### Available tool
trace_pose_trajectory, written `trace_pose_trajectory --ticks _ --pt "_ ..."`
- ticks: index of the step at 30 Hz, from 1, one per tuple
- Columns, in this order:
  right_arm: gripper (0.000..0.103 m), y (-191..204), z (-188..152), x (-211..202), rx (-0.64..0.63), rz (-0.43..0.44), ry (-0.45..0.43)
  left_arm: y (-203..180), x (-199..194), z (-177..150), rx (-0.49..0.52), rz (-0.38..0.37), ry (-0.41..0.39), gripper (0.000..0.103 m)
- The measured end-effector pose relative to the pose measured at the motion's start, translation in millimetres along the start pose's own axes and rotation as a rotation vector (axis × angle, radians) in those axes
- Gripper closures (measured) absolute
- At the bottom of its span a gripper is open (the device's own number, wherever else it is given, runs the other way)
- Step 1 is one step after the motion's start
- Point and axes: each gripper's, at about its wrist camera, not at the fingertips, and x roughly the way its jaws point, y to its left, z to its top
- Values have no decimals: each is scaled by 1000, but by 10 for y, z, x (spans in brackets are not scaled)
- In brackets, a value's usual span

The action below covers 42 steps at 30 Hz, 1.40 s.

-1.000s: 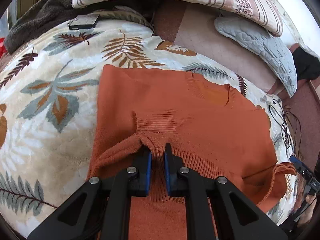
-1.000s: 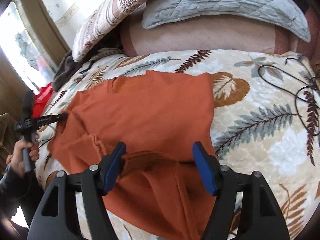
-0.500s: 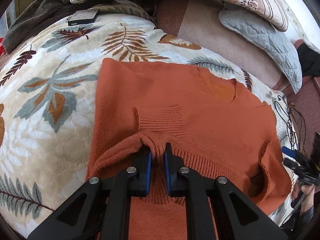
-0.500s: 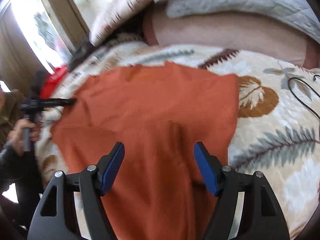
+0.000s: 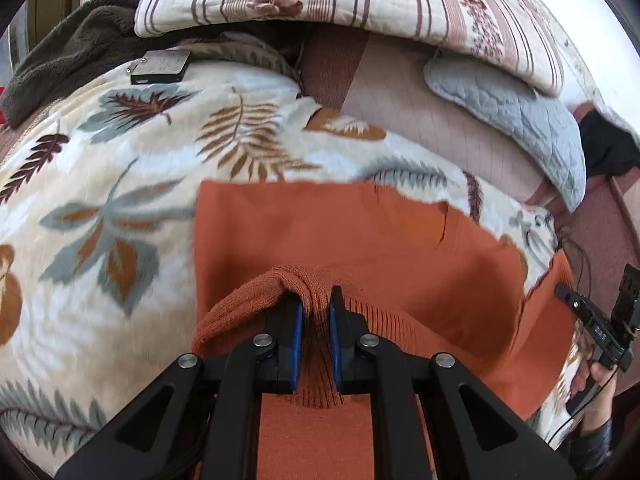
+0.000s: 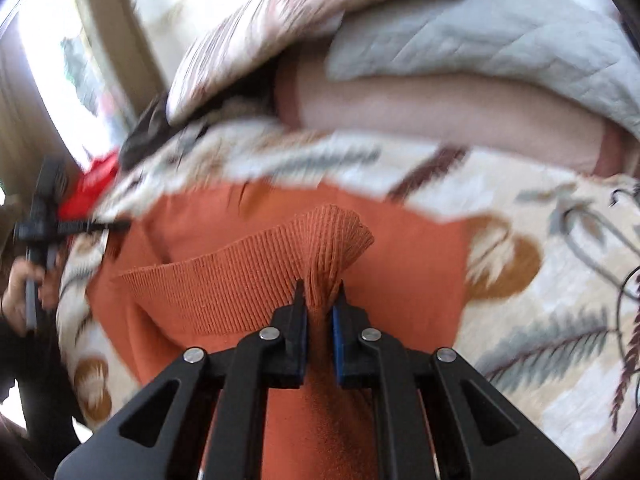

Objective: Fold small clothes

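Now | sweater (image 5: 360, 240) neck away, lengthwise | left gripper (image 5: 316, 312), right gripper (image 6: 320, 300) each pinching hem

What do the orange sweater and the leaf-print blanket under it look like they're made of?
Sweater: knitted yarn, matte, probably wool or acrylic; ribbed rows show along the hem bunched in the right tool. Blanket: soft plush fleece by its fuzzy, slightly glossy pile, likely synthetic.

Left gripper (image 5: 316, 304) and right gripper (image 6: 320, 300), fingers pinched together.
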Motion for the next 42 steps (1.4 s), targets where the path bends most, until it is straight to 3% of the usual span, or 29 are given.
trace_pose_trajectory --ticks 2,4,6,8,11,14,16,19,23,26,28,29,30,31,32,33,38,42 --pt "92 -132 167 64 53 -29 -52 88 217 165 -50 -11 54 84" --pt "92 -268 210 281 99 -74 -51 277 492 271 -118 18 130 82" --pt "91 -380 133 585 128 -111 7 380 551 292 -130 7 147 80" --pt "90 -461 -36 862 129 -148 98 461 456 311 -116 -22 104 78" --pt "88 -482 -125 937 110 -146 109 506 324 344 -52 7 55 66" --pt "85 -539 -98 900 159 -113 104 486 290 328 23 2 37 63" --pt "71 -573 -108 879 180 -93 110 432 321 301 81 -11 39 57" --pt "60 -565 -156 843 192 -63 118 262 412 293 180 -1 43 50" --pt "59 -563 -146 846 201 -48 124 115 438 329 267 -14 33 46" --pt "59 -607 -153 855 220 -40 123 6 430 331 339 -44 13 35" --pt "59 -628 -151 902 233 -36 124 -70 522 293 408 -4 23 31" --pt "59 -630 -146 924 234 -36 126 -96 620 268 442 43 37 33" --pt "60 -610 -136 942 222 -45 125 -95 689 253 456 72 49 47" --pt "73 -589 -120 950 207 -57 125 -81 797 230 466 110 74 90" --pt "84 -563 -95 953 193 -78 125 -49 879 221 456 132 103 97" --pt "91 -552 -74 949 192 -82 124 4 911 218 428 134 106 99" --pt "91 -447 93 719 145 -129 25 261 581 398 228 -5 -17 99" --pt "91 -407 268 522 132 -154 -99 321 428 523 176 -28 -80 99"
